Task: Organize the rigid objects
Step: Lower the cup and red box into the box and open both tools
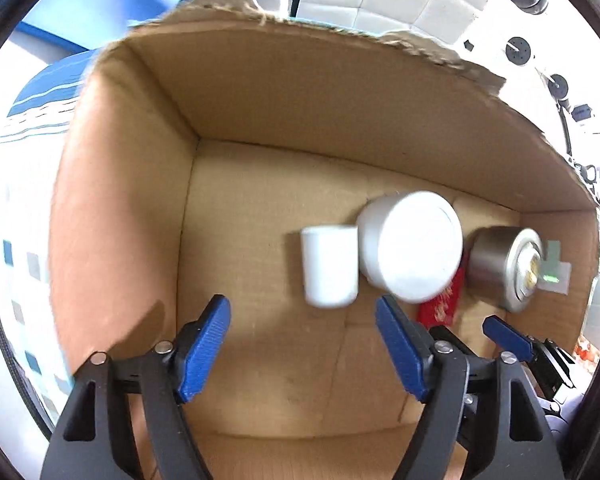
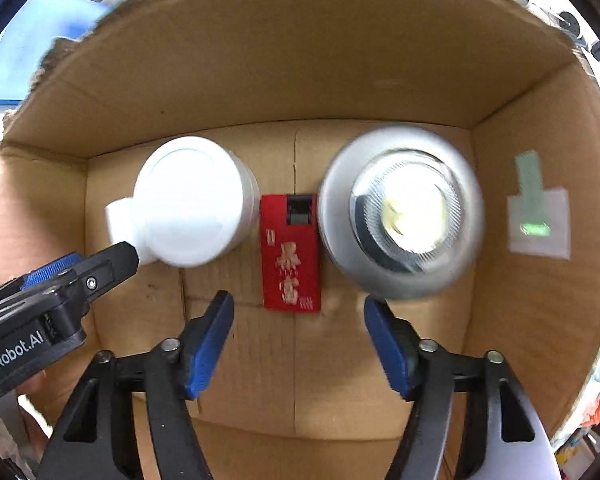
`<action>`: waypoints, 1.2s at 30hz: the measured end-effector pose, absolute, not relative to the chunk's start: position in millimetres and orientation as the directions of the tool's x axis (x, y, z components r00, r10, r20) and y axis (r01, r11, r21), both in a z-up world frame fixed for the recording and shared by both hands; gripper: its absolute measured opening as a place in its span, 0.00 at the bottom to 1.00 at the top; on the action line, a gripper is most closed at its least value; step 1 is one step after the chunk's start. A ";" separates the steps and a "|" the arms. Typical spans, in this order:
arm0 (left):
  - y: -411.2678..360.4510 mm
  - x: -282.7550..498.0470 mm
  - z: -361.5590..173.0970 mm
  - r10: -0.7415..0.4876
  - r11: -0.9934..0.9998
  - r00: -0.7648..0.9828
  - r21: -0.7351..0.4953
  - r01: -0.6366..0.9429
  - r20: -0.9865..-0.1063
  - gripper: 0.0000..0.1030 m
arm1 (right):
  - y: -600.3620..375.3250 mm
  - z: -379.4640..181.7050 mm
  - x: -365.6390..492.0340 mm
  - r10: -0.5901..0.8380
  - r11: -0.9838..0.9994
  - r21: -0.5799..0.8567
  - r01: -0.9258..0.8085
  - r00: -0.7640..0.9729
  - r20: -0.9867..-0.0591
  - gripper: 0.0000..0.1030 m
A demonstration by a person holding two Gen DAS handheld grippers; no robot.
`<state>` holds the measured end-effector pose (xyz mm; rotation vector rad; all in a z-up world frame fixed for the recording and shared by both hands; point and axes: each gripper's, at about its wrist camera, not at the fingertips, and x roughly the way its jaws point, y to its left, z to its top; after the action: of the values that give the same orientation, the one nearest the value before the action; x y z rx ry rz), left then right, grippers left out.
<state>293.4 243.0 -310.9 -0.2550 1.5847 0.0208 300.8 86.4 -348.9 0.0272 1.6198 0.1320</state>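
Both grippers hang over an open cardboard box (image 1: 260, 92) (image 2: 300, 60). On its floor stand a small white cup (image 1: 330, 266) (image 2: 118, 216), a white lidded jar (image 1: 414, 246) (image 2: 192, 200), a flat red packet (image 1: 440, 306) (image 2: 291, 256) and a silver metal tin (image 1: 504, 266) (image 2: 400, 212). My left gripper (image 1: 304, 344) is open and empty just short of the white cup; it also shows in the right wrist view (image 2: 72, 276). My right gripper (image 2: 298, 340) is open and empty, above the red packet; one of its fingers (image 1: 508, 338) shows in the left wrist view.
A label with a green mark (image 2: 538, 208) (image 1: 554, 268) is stuck on the box's right wall. The left half of the box floor (image 1: 240, 240) is bare cardboard. A blue and white surface (image 1: 40, 100) lies outside the box on the left.
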 end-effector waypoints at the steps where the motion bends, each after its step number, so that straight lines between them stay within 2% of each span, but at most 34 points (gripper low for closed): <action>1: 243.7 287.2 -305.2 -0.152 0.973 0.001 -0.150 -0.174 -0.988 0.80 | 83.6 -344.2 296.2 0.100 0.992 0.103 -0.066 -0.049 -0.994 0.74; 3: 243.5 277.3 -294.3 -0.134 0.977 0.014 -0.135 -0.165 -0.991 0.91 | 78.9 -336.7 282.3 0.115 0.991 0.118 -0.056 -0.045 -0.992 0.84; 5: 241.4 266.5 -281.3 -0.107 0.983 0.030 -0.111 -0.148 -0.994 0.98 | 73.5 -330.1 272.0 0.126 0.990 0.128 -0.053 -0.042 -0.991 0.87; 9: 229.7 242.2 -257.6 -0.096 0.985 0.052 -0.102 -0.137 -0.994 1.00 | 63.3 -314.6 255.6 0.114 0.991 0.115 -0.061 -0.015 -0.993 1.00; 24: 213.5 183.2 -192.6 -0.050 0.991 0.231 -0.076 -0.107 -0.972 1.00 | 48.3 -229.0 201.0 0.138 0.987 0.126 -0.103 0.125 -0.983 1.00; 36: 183.0 159.6 -139.4 -0.081 0.991 0.317 -0.110 -0.076 -0.945 1.00 | 17.3 -171.8 172.7 0.211 0.975 0.192 -0.109 0.193 -0.958 1.00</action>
<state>159.6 183.0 -139.4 -0.1433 1.2496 -0.0033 172.7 17.3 -171.8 0.0875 1.3584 0.2247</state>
